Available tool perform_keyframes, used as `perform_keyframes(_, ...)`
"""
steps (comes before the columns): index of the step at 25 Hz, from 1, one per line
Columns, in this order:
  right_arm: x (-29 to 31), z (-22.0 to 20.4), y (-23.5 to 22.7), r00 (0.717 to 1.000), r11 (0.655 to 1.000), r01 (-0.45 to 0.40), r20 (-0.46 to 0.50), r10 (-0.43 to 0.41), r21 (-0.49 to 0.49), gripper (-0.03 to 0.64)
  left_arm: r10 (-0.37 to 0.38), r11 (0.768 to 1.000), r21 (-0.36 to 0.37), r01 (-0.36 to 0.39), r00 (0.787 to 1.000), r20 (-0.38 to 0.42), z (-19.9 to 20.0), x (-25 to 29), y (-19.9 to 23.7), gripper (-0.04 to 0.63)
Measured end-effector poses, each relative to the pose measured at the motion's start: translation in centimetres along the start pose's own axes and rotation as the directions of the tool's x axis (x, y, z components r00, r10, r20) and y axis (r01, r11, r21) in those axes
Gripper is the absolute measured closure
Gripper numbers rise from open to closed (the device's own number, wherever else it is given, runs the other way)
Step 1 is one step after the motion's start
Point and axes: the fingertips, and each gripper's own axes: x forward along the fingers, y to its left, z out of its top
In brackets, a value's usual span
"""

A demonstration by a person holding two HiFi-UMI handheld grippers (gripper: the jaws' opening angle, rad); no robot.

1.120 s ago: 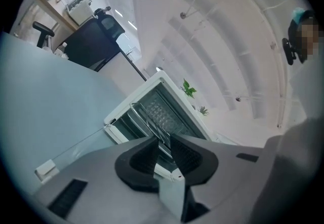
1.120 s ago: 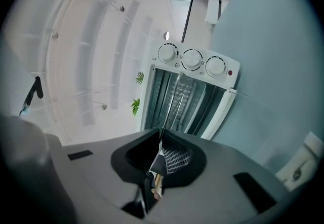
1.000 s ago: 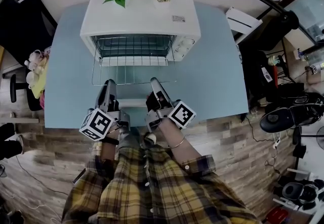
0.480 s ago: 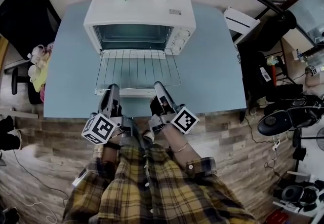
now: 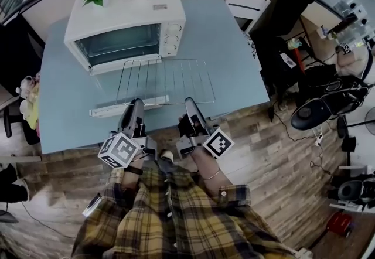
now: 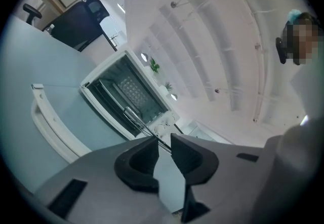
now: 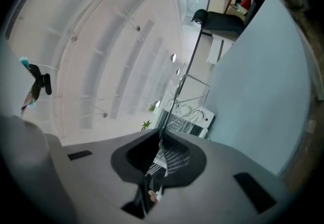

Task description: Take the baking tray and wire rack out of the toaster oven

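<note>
The wire rack has been drawn fully clear of the toaster oven, in whose mouth its far part was lodged a second ago. It has been carried back and rightward over the table, the left gripper and right gripper being withdrawn with it.

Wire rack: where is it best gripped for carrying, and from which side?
I'd grip the wire rack by its near edge wire, near each corner, from the side away from the toaster oven, jaws closing above and below. It lies flat and thin, that edge clear of the oven.
</note>
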Motion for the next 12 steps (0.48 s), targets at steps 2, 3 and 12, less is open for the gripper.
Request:
perform_keyframes(2,-1.4,1.7,-0.7,0.999,1.0,0.026,0.047,-0.026,-0.004,0.592,-0.033,0.999,-0.001,0.033,0.999,-0.042,-1.5,1.3,-1.3,0.522)
perform_keyframes(3,-2.2,2.6,-1.0,0.997,0.999,0.039,0.071,-0.038,-0.008,0.592,-0.05,0.999,-0.002,0.05,0.997,-0.063,-2.4,1.9,-2.0,0.522)
perform_keyframes(12,-7.6,9.0,-4.3,0.961,0.989,0.148,0.238,-0.139,-0.024,0.592,-0.159,0.987,-0.021,0.158,0.961,-0.226,-9.2,7.3,-6.3,0.522)
